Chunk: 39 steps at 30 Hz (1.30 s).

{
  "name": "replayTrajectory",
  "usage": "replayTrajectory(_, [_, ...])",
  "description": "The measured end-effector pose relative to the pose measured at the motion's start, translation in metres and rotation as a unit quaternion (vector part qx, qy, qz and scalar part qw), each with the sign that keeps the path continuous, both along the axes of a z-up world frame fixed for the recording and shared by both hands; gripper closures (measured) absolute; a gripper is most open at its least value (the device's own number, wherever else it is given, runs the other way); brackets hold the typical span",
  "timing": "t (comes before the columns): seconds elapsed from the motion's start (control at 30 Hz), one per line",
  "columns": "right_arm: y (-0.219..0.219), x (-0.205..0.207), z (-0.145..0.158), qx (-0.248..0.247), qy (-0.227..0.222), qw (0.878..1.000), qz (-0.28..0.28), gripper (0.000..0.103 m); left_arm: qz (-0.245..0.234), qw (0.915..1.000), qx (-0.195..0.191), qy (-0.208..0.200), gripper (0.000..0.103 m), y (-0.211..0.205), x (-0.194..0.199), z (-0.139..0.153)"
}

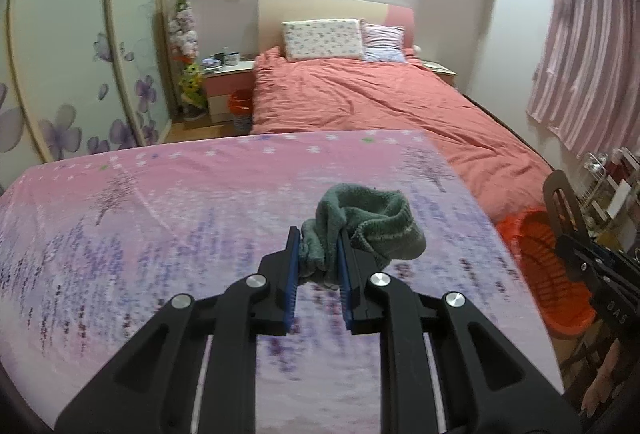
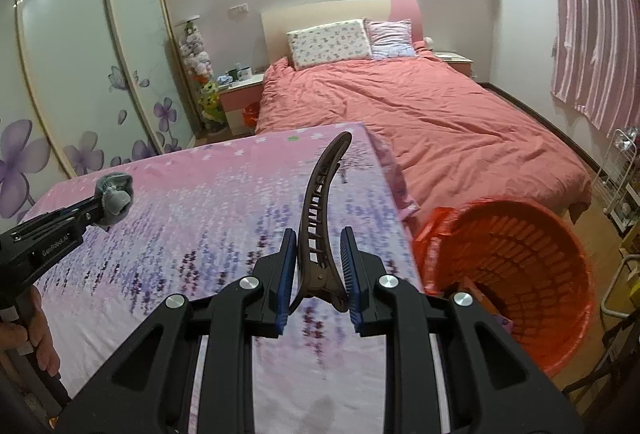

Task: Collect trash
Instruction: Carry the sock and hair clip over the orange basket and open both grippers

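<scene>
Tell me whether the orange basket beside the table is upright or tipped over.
Upright. In the right wrist view the orange basket stands on the floor with its open mouth facing up, and something lies at its bottom.

bed [image 1: 360, 102] – coral | wardrobe [image 1: 72, 46] – floral | curtain [image 1: 580, 46] – striped pink

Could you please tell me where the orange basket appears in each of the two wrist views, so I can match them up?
Left wrist view: the orange basket sits at the right edge, below the bed's foot, partly hidden by the right gripper.
Right wrist view: it fills the lower right, beside the table corner, its open mouth facing the camera.
Shared landmark: the floral pillow against the headboard.
</scene>
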State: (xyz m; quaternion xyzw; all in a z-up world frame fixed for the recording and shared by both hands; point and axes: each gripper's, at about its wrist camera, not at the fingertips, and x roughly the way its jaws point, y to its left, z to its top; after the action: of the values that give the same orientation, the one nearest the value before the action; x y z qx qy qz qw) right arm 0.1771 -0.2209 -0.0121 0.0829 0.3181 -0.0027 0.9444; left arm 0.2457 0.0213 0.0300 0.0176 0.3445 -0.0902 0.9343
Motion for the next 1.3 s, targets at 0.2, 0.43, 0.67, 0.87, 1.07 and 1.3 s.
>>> replayTrajectory(0.2, [-0.038,-0.015,0.004,0.003,-0.009,1.0,-0.029,0.08,-0.045,0.999,-0.005,0.001,0.085,-0.052,-0.006,0.005])
replayTrajectory(0.43, [-0.095,-0.027,-0.003,0.016,-0.009,0.997,-0.076,0.08,-0.113,0.9935,-0.016,0.004,0.085,-0.125,-0.015,0.002])
replayTrajectory(0.67, [-0.139,-0.029,-0.018,0.034,0.004,0.993,-0.116,0.08,-0.183,0.9823,-0.031,0.027,0.084,-0.209,-0.021,-0.016])
replayTrajectory(0.87, [-0.171,-0.017,-0.038,0.055,0.023,0.99,-0.131,0.079,-0.226,0.9725,-0.026,0.047,0.067,-0.273,-0.019,-0.042])
replayTrajectory(1.07, [-0.186,-0.015,-0.057,0.054,0.031,0.988,-0.14,0.051,-0.222,0.9728,-0.006,0.066,0.048,-0.29,-0.011,-0.07])
replayTrajectory(1.3, [-0.177,-0.039,-0.048,-0.012,0.001,0.985,-0.173,0.008,-0.165,0.9856,0.021,0.031,0.009,-0.246,-0.021,-0.07])
